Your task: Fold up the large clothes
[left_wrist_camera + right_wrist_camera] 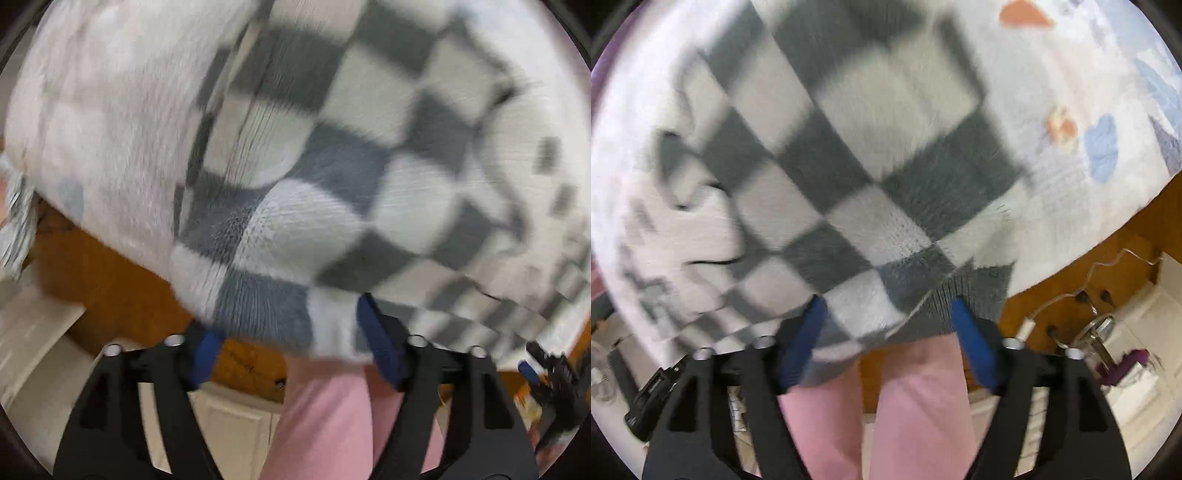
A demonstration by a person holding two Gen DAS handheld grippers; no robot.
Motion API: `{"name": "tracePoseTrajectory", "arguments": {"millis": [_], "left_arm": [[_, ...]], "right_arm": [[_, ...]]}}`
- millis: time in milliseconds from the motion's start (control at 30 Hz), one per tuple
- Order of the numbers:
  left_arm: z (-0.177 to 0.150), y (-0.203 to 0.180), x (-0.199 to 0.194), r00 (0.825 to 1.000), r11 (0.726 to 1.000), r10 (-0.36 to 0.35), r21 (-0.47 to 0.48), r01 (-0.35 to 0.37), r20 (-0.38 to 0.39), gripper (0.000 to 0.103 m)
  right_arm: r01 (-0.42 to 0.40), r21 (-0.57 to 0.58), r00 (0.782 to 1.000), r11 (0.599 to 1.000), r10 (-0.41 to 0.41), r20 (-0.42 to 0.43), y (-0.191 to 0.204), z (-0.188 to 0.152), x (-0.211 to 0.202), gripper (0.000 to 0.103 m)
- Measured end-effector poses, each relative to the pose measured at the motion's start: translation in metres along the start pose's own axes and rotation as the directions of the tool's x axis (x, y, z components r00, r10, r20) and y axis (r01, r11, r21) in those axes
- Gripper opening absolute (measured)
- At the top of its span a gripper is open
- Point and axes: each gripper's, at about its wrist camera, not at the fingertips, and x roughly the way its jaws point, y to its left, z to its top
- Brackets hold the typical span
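Pale printed bedsheet (1071, 177), soft and blotched with blue and orange shapes, covers the bed; sprawled across it, a chunky-knit grey-and-white checkered sweater (332, 177), ribbed at the hem, edges motion-blurred. Left gripper (291, 332) and right gripper (886, 328), black frames with blue pads, both stand spread wide, sweater hem lying between the fingers, unpinched.

Grey-and-white checkered knit sweater (314, 166) (hem band plain grey); pale bedsheet (1089, 92) printed orange and blue; black grippers' blue fingertips (380, 347); pink trousers (923, 406).
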Motion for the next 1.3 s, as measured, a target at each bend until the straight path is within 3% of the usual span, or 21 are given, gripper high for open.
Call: {"name": "tracePoseTrajectory", "arguments": {"millis": [167,233,333,433,500,533,567,600,667,733,800,867,900,967,1000,1067,1100,1133,1167,1200,1300], "left_arm": [[0.023,0.013,-0.042,0.997,0.999,-0.044,-0.026,0.046,0.070,0.083],[0.049,0.011,-0.051,0.992,0.997,-0.063,-0.030,0.066,0.111,0.083],[0.095,0.013,-0.055,0.982,0.995,-0.084,-0.044,0.093,0.172,0.085],[0.143,0.002,-0.052,0.973,0.995,-0.068,-0.051,0.081,0.219,0.089],[0.170,-0.009,-0.046,0.969,0.995,-0.089,-0.030,0.098,0.230,0.087],[0.177,-0.012,-0.046,0.966,0.997,-0.059,-0.030,0.069,0.251,0.069],[0.184,-0.015,-0.047,0.961,0.999,0.002,-0.038,0.008,0.276,0.038],[0.191,-0.015,-0.047,0.962,0.998,0.036,-0.059,-0.021,0.272,0.035],[0.199,-0.011,-0.055,0.961,0.995,0.012,-0.103,0.017,0.275,0.027],[0.200,-0.011,-0.067,0.950,0.994,0.005,-0.108,0.031,0.312,0.015],[0.206,-0.015,-0.082,0.932,0.999,0.038,-0.032,-0.028,0.361,0.006],[0.225,-0.020,-0.101,0.879,0.986,0.151,-0.008,-0.165,0.452,0.000],[0.238,-0.021,-0.106,0.879,0.985,0.159,-0.016,-0.170,0.449,0.000],[0.273,-0.007,-0.110,0.939,0.999,0.012,-0.047,0.005,0.342,0.000],[0.274,-0.009,-0.109,0.947,0.998,-0.023,-0.043,0.039,0.322,0.000],[0.268,-0.014,-0.120,0.946,1.000,0.001,0.023,-0.009,0.323,0.006],[0.263,-0.017,-0.122,0.948,0.998,0.017,0.045,-0.032,0.318,0.019],[0.255,-0.022,-0.119,0.959,0.996,0.014,0.079,-0.038,0.282,0.064],[0.246,-0.023,-0.115,0.968,0.995,-0.003,0.097,-0.022,0.250,0.084],[0.233,-0.022,-0.109,0.974,0.993,-0.045,0.113,0.020,0.220,0.083],[0.185,-0.018,-0.078,0.985,0.988,-0.099,0.128,0.081,0.139,0.083]], "right_arm": [[-0.064,0.023,0.992,0.998,0.061,0.111,-0.020,0.027,-0.064,0.084],[-0.117,0.037,0.982,0.993,0.110,0.153,-0.033,0.057,-0.077,0.084],[-0.108,0.078,0.973,0.991,0.089,0.213,-0.035,0.107,-0.088,0.084],[-0.158,0.100,0.977,0.982,0.141,0.160,-0.030,0.157,-0.072,0.084],[-0.282,0.133,0.958,0.950,0.270,0.098,-0.025,0.170,-0.045,0.084],[-0.371,0.156,0.929,0.916,0.369,0.043,-0.020,0.180,-0.030,0.083],[-0.404,0.198,0.912,0.893,0.410,0.013,-0.017,0.187,-0.019,0.073],[-0.406,0.233,0.910,0.884,0.416,0.009,-0.015,0.193,-0.015,0.057],[-0.349,0.228,0.937,0.909,0.340,0.076,-0.009,0.204,-0.025,0.040],[-0.297,0.217,0.954,0.930,0.280,0.105,-0.003,0.206,-0.033,0.036],[-0.273,0.224,0.961,0.936,0.252,0.117,-0.001,0.206,-0.039,0.034],[-0.211,0.174,0.974,0.962,0.191,0.124,0.007,0.207,-0.040,0.033],[-0.176,0.147,0.979,0.973,0.157,0.132,0.014,0.210,-0.039,0.033],[-0.102,0.103,0.987,0.989,0.088,0.136,0.027,0.217,-0.032,0.035],[-0.070,0.094,0.991,0.993,0.059,0.118,0.031,0.222,-0.029,0.038],[-0.060,0.080,0.997,0.995,0.055,0.057,0.034,0.225,-0.033,0.042],[-0.059,0.058,0.997,0.997,0.056,0.057,0.034,0.222,-0.042,0.050],[-0.056,0.020,0.994,0.998,0.054,0.090,0.034,0.215,-0.056,0.059],[-0.044,-0.006,0.992,0.999,0.045,0.116,0.033,0.210,-0.066,0.082],[-0.033,-0.023,0.990,0.999,0.036,0.135,0.030,0.201,-0.075,0.091],[-0.066,-0.018,0.989,0.998,0.068,0.128,0.011,0.176,-0.083,0.091]]}}
